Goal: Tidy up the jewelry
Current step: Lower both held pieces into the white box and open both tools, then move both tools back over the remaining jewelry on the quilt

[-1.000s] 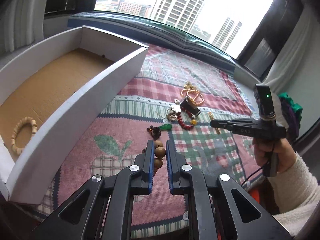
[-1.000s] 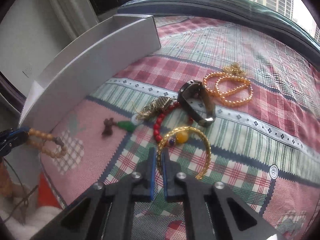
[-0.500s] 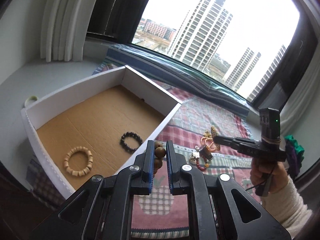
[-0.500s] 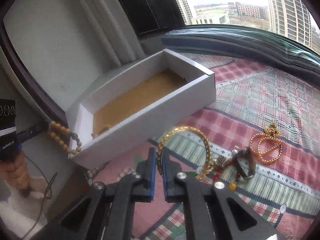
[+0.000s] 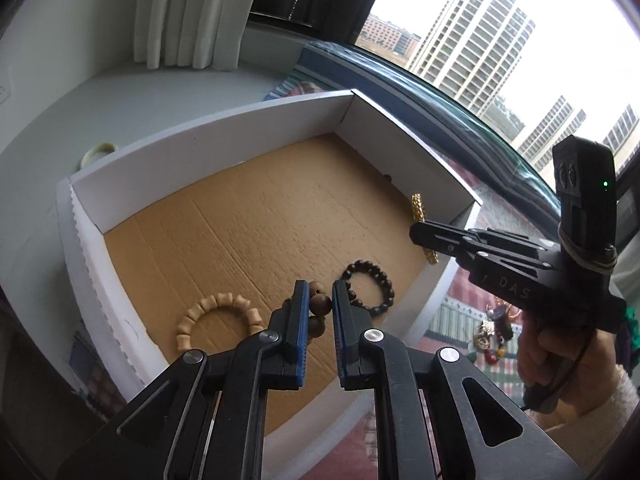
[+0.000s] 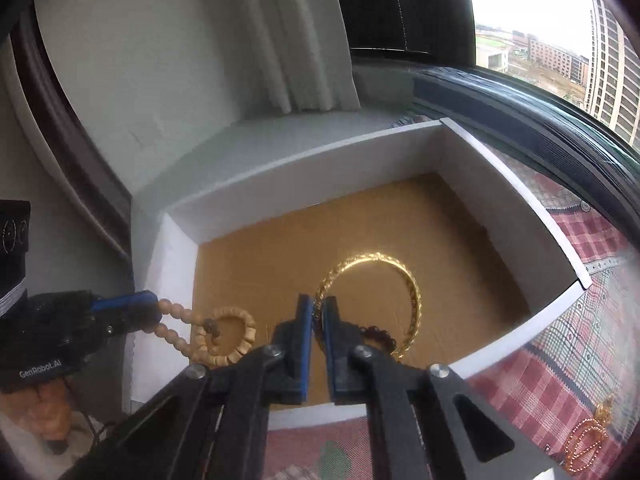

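A white box [image 5: 208, 148] with a brown cardboard floor lies below both grippers; it also shows in the right wrist view [image 6: 304, 156]. My left gripper [image 5: 320, 304] is shut on a brown wooden bead bracelet [image 5: 318, 306] and holds it over the box's near end; the bracelet hangs from its tips in the right wrist view [image 6: 176, 320]. My right gripper [image 6: 319, 312] is shut on a gold bangle [image 6: 400, 280] and holds it above the box floor. A pale bead bracelet [image 5: 218, 316] and a dark bead bracelet [image 5: 372, 288] lie in the box.
Several more pieces of jewelry [image 5: 494, 330] lie on the checked cloth to the right of the box. A gold chain [image 6: 586, 444] lies on the cloth at the lower right. A pale bangle [image 5: 98, 150] sits on the sill behind the box. A window runs along the far side.
Both grippers have lifted from the cloth and moved left over the box, each carrying its piece. The gold bangle and the wooden bracelet now hang above the box floor.
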### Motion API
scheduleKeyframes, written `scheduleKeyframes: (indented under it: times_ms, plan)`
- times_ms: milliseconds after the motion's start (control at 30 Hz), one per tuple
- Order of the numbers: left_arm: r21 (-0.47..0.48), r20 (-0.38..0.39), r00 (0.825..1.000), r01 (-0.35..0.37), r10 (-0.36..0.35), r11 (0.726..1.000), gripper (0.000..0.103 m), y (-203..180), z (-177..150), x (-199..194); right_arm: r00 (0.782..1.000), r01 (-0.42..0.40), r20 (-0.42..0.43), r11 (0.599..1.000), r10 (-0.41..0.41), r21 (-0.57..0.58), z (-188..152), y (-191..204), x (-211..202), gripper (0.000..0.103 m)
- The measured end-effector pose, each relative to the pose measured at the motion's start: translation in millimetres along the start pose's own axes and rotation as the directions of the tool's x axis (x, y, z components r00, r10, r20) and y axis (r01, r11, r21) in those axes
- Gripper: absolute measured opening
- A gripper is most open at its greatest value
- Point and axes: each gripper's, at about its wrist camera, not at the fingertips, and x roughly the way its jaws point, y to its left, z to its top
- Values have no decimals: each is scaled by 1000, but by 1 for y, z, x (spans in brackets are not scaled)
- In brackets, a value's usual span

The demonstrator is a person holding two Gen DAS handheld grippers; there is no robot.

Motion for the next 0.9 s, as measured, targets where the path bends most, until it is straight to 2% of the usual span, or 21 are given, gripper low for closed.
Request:
scheduleKeyframes:
  times_ms: [100, 167, 233, 267, 300, 433, 567, 767, 900]
  plan:
    - [13, -19, 998, -56, 57, 998, 10, 3, -5, 19, 999, 26, -26, 1000, -26, -3, -5, 2, 25, 9]
    - [26, -15, 994, -108, 108, 994, 23, 2, -8, 23, 998, 55, -26, 998, -55, -8, -8, 4, 30, 10]
    - [38, 5, 989, -149, 149, 988, 67, 0, -13, 20, 998, 56, -11, 998, -56, -5, -12, 5, 27, 26]
    - [41, 25, 987, -162, 161, 986, 74, -2, -15, 15, 998, 61, 2, 998, -61, -2, -14, 5, 22, 49]
    - [48, 44, 985, -169, 167, 984, 80, -7, -18, 10, 997, 72, 19, 997, -72, 0, -17, 5, 16, 59]
    - [101, 79, 988, -143, 136, 984, 88, -29, -30, -10, 988, 131, 89, 991, -129, -18, -30, 5, -21, 62]
    - [195, 91, 993, -86, 69, 977, 92, -69, -52, -23, 972, 196, 133, 980, -192, -23, -56, -3, -56, 64]
    - [315, 34, 998, 36, -49, 948, 97, -130, -101, -18, 944, 306, 123, 952, -305, 12, -127, -34, -101, 64]
    - [390, -22, 997, 77, -74, 918, 97, -165, -137, 6, 906, 410, 102, 911, -412, 40, -187, -55, -126, 64]
